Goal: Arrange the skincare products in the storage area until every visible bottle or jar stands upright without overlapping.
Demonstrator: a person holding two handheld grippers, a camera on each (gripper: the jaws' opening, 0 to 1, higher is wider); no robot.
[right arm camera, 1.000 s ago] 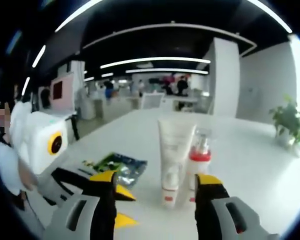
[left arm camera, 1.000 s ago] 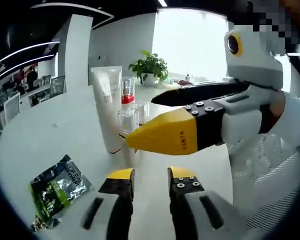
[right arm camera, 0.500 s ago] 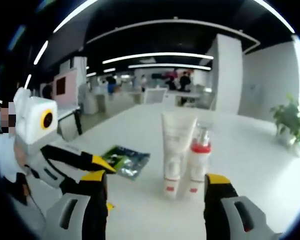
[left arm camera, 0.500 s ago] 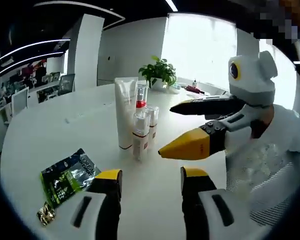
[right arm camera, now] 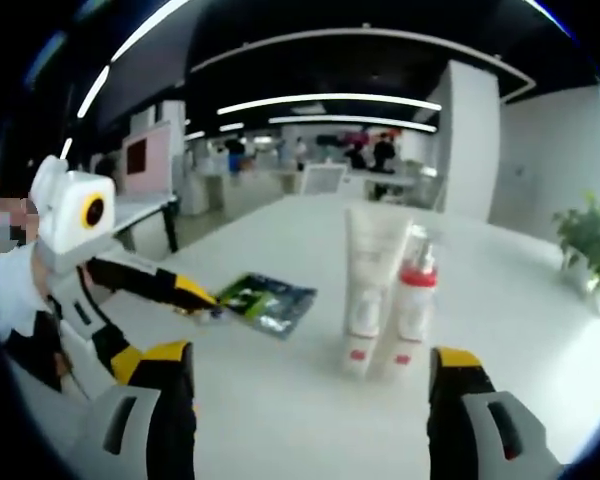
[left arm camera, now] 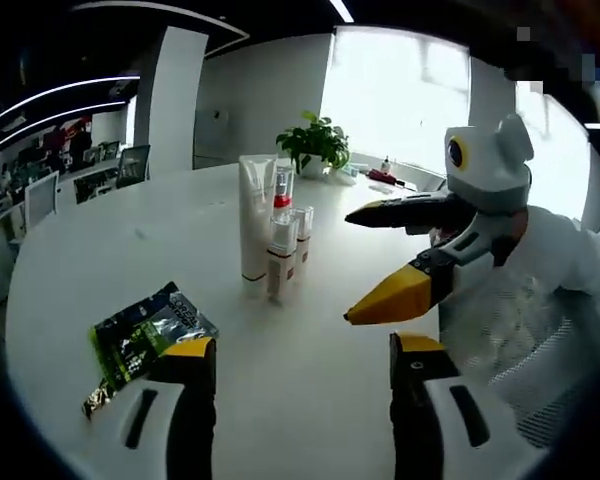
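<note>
Looking along the left gripper in its own view, we see both jaws rising from the bottom edge, spread wide, with bare white table between them and nothing held. The skincare group stands just above frame centre: a tall white tube upright on its cap, a red-collared pump bottle behind it, and two small clear bottles with red labels in front, all upright and packed close together. Whether they touch we cannot tell. A dark green sachet lies flat at lower left, well apart from the bottles, and a small crumpled gold wrapper sits just beside its lower corner. A potted plant stands at the far table edge, upper centre. The right gripper enters from the right side of the frame, its jaws parted and empty, held by a person in a white sleeve.

In the right gripper view, the right gripper also shows wide, empty jaws at the bottom. The white tube and pump bottle stand upright side by side right of centre. The sachet lies left of centre, with the left gripper's yellow tips just beside its edge. The plant sits at far right.
</note>
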